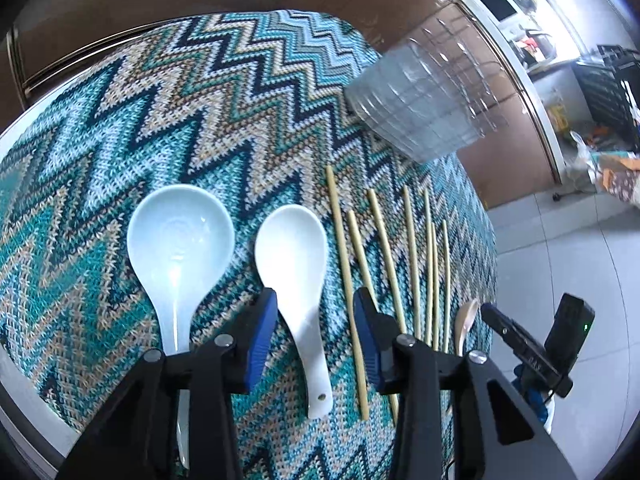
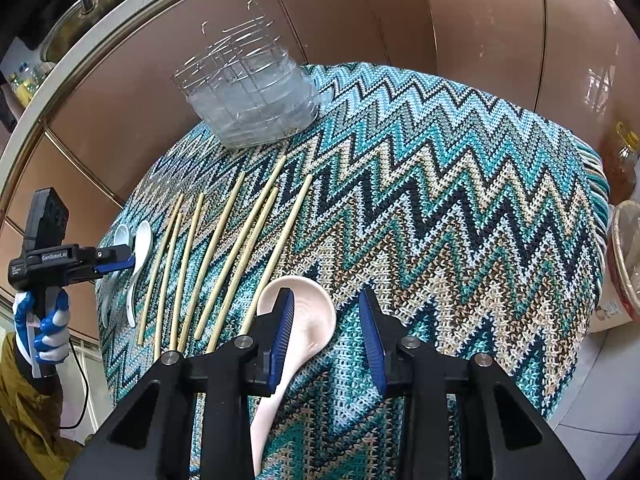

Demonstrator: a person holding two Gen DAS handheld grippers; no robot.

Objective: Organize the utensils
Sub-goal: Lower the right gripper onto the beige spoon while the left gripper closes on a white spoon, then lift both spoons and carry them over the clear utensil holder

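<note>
Zigzag-knit cloth (image 2: 460,200) covers the table beside brown cabinets (image 2: 480,12)

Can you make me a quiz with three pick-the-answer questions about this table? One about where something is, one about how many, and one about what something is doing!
1. Where do the chopsticks lie?
A) between the white spoon and the pink spoon
B) in a cup
C) on the floor

2. How many spoons are on the cloth?
A) one
B) three
C) five

3. What is the white spoon doing?
A) hanging in the air
B) lying flat between the open jaws of the left gripper
C) standing up in a cup

Answers:
1 A: the sticks fill the gap between those two spoons.
2 B: there is a blue spoon, a white one and a pink one.
3 B: it rests on the cloth, with a jaw on each side, neither pressing it.
</note>
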